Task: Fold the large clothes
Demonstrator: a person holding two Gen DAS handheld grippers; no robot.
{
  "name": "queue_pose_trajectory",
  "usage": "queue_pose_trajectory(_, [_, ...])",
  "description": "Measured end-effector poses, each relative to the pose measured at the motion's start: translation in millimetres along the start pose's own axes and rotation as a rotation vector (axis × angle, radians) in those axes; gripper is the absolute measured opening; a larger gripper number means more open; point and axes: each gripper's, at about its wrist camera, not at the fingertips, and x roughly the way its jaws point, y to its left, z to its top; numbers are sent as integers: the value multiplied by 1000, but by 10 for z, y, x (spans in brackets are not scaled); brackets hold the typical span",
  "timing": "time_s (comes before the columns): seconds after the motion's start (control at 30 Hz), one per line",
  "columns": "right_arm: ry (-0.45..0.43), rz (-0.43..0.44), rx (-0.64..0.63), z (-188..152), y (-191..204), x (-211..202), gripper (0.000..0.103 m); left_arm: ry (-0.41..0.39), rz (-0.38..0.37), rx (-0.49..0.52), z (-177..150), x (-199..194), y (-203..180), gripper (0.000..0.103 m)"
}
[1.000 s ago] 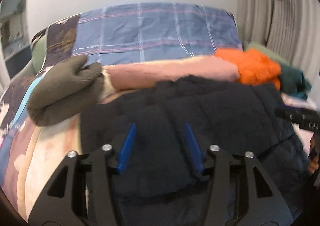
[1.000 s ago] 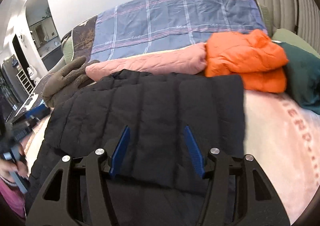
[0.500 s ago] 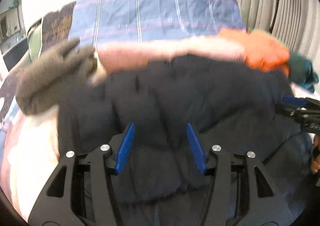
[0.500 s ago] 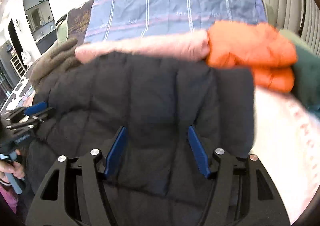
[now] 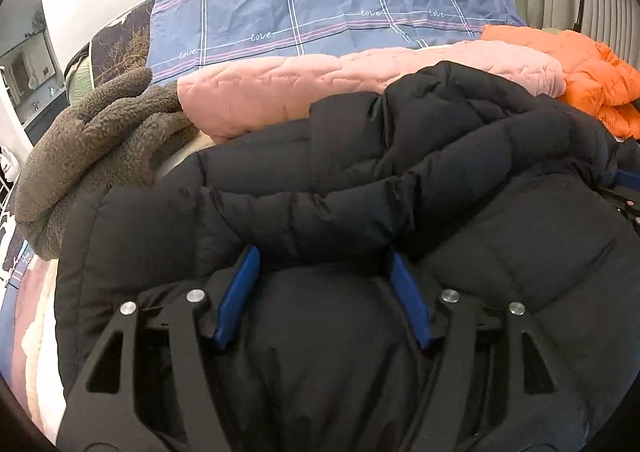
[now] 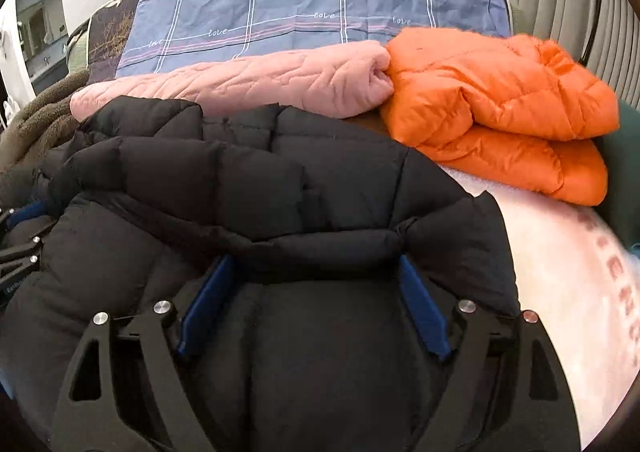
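Note:
A black puffer jacket point(image 5: 400, 156) lies bunched on the bed, its near part doubled over into a thick fold. My left gripper point(image 5: 322, 256) sits low on the jacket's left side, its jaws opening. The fold drapes over its blue fingertips point(image 5: 240, 284), and jacket fabric bulges between the jaws. On the right side of the jacket point(image 6: 240, 172), my right gripper point(image 6: 314, 260) stands wider, jaws also opening. The same fold lies across its tips. Each gripper shows at the edge of the other's view: right gripper point(image 5: 624, 192), left gripper point(image 6: 24, 244).
Behind the jacket lie a folded pink quilted garment point(image 5: 360, 84), an orange puffer point(image 6: 500, 108) and a grey-brown fleece point(image 5: 92, 148) at the left. A blue plaid cover point(image 5: 340, 0) sits farther back. A pale pink blanket point(image 6: 580, 292) covers the bed at right, beside a dark green garment point(image 6: 628, 172).
Both grippers moved forward and down over the jacket, bringing its near edge onto the rest as a fold. Both pairs of jaws stand wider than before.

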Motion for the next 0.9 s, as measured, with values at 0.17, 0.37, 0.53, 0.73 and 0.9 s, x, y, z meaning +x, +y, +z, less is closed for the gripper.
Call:
queue_pose_trajectory(0.17, [-4,-13,-17,16,-24,-14,84,-1,6,6,33,-7,-15,67])
queue_pose_trajectory(0.37, [-27,5,-27,-225,-232,-638,84,-41,-43,5,-193,-492,204,71])
queue_pose_trajectory(0.53, [-19,-7,-21,-808,-612,-1257,84,-75,-49,-19,-720,-1159,591,76])
queue_pose_trajectory(0.73, [17,132,36,-1581,-766,-1765,84,17,-62,-75,-1486,-1560,923,79])
queue_pose_trajectory(0.9, [54,190,32,-2029,-663,-1929,84,83,-135,-63,-2022,-1803,878,79])
